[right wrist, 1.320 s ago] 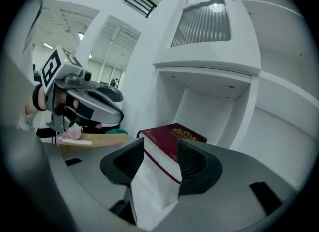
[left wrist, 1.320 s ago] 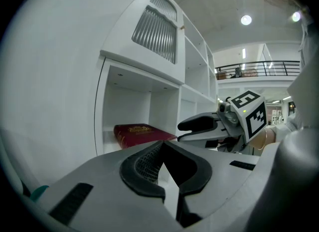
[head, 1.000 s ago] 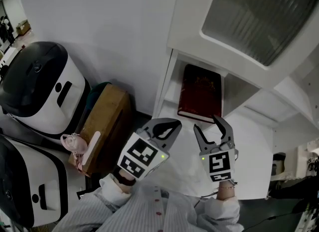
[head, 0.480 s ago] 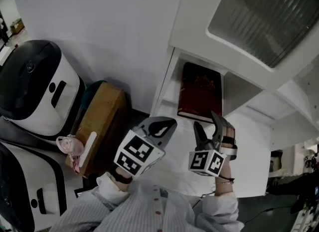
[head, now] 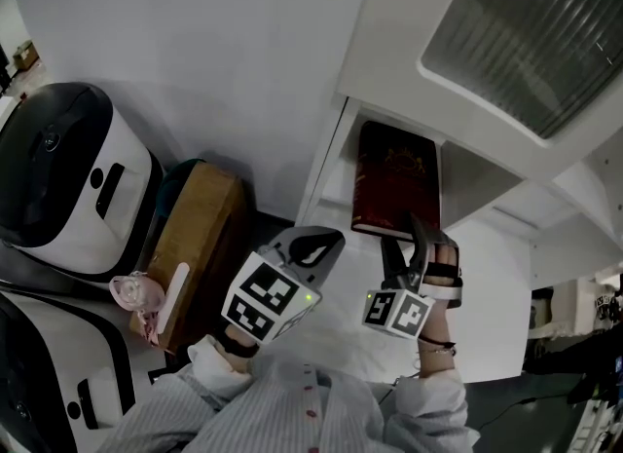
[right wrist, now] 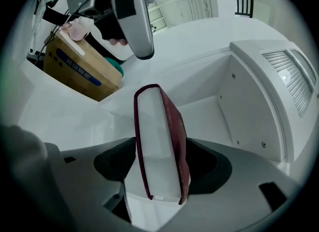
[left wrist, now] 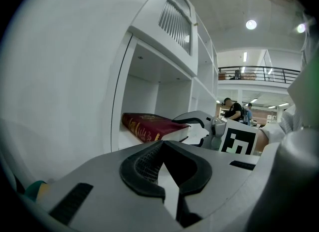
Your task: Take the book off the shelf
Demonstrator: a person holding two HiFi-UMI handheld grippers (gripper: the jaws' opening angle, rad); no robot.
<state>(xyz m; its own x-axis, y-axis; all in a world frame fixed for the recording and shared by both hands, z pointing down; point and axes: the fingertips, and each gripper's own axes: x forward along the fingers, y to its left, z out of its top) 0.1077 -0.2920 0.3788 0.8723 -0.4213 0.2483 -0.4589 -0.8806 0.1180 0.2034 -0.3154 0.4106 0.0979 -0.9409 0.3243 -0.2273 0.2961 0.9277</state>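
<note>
A dark red book (head: 394, 173) lies flat in the white cabinet's open shelf (head: 334, 164). My right gripper (head: 401, 230) is rolled on its side at the book's near edge. Its jaws have just been opening and stand wide, one above and one below that edge. In the right gripper view the book's white page edge (right wrist: 157, 141) sits between the jaws, with dark gaps at both sides. My left gripper (head: 331, 239) hovers left of the shelf opening, jaws together and empty. From the left gripper view the book (left wrist: 144, 126) shows with the right gripper (left wrist: 197, 128) at its end.
A brown cardboard box (head: 200, 237) with a pink object (head: 136, 293) on it stands at the left of the cabinet. Beyond it sit black-and-white machines (head: 68, 178). A frosted door panel (head: 526, 32) juts out above the shelf.
My right gripper has rolled onto its side and moved forward, so its jaws now straddle the book's near edge. The left gripper has shifted only slightly.
</note>
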